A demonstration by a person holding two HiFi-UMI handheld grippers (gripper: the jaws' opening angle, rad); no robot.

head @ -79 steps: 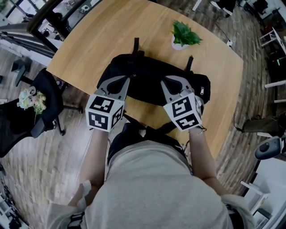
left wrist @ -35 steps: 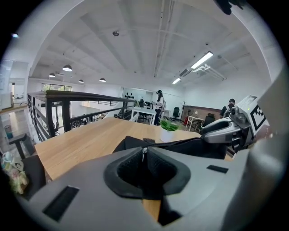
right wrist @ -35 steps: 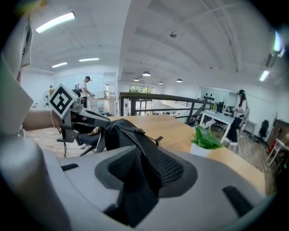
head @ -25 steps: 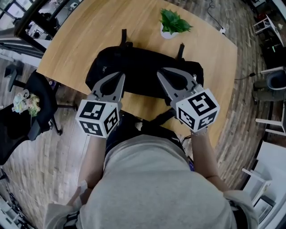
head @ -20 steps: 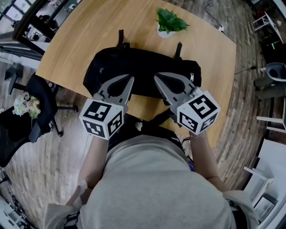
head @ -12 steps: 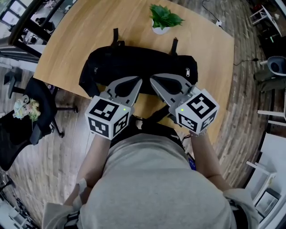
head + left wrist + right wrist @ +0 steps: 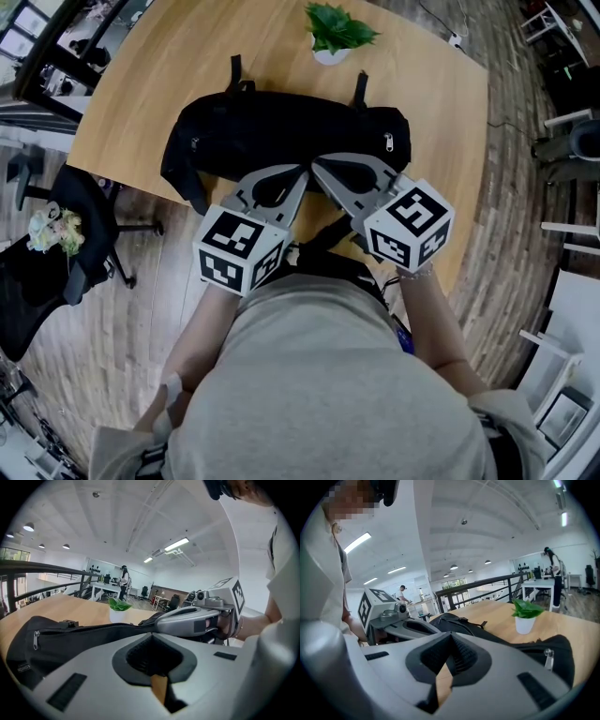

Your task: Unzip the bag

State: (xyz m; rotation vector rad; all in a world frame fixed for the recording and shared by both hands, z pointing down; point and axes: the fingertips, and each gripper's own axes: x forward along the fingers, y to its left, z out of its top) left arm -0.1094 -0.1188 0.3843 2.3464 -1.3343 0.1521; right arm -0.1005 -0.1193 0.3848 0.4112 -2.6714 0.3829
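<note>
A black bag (image 7: 281, 131) lies lengthwise on the wooden table (image 7: 141, 103), its zip closed along the top. A silver zip pull (image 7: 387, 142) hangs at its right end and shows again as the pull (image 7: 548, 658) in the right gripper view. Another pull (image 7: 35, 639) hangs at the left end. My left gripper (image 7: 303, 172) and right gripper (image 7: 315, 167) hover at the bag's near side, tips almost touching each other. Both are shut with nothing between the jaws. Each gripper view shows the other gripper (image 7: 197, 619) (image 7: 396, 620) beside it, above the bag (image 7: 70, 637).
A small potted plant (image 7: 333, 30) in a white pot stands behind the bag. A bag strap (image 7: 323, 236) hangs over the table's near edge against the person's body. A black office chair (image 7: 70, 234) stands on the floor at the left.
Both grippers have drawn inward from over the bag's two halves until their tips nearly meet at its near side. The bag has not moved.
</note>
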